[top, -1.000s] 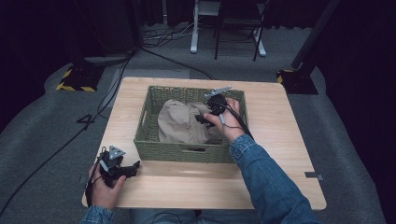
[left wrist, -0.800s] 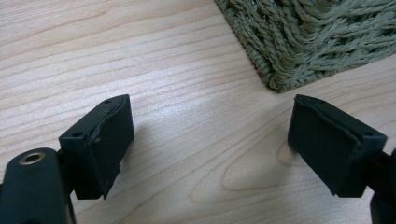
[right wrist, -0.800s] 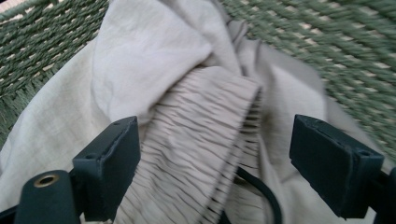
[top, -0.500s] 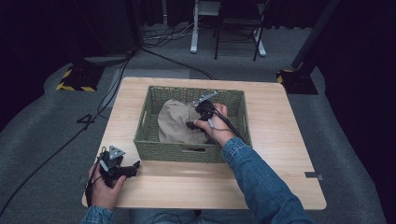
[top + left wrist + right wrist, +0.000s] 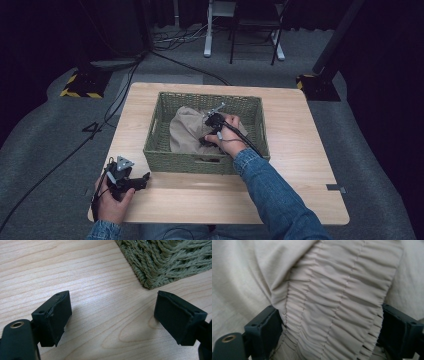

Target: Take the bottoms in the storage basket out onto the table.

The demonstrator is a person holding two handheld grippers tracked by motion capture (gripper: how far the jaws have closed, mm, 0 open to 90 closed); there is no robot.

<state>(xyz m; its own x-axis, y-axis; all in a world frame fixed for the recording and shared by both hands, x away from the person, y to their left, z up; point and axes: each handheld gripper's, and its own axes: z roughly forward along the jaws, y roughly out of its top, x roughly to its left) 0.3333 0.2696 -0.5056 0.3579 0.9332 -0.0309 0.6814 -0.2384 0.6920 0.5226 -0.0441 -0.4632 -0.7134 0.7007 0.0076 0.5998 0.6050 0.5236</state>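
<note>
A beige garment [image 5: 186, 131] lies crumpled inside a green woven basket [image 5: 200, 163] in the middle of the wooden table [image 5: 300, 150]. My right gripper [image 5: 206, 138] reaches down into the basket onto the cloth. In the right gripper view its jaws stand wide apart, open, with the garment's gathered elastic band [image 5: 337, 290] bulging between them [image 5: 329, 332]. My left gripper [image 5: 142, 179] rests at the table's front left, held by a hand. It is open [image 5: 112, 320] over bare wood, with the basket's corner [image 5: 162, 262] just beyond its fingertips.
The basket's walls surround the right gripper on all sides. Bare table runs along the front edge and to the right of the basket. On the grey floor lie cables [image 5: 100, 125], and a white desk frame and chair legs [image 5: 240, 30] stand beyond the table.
My right gripper has moved left and down inside the basket, from its right side onto the middle of the garment. The left gripper has stayed put.
</note>
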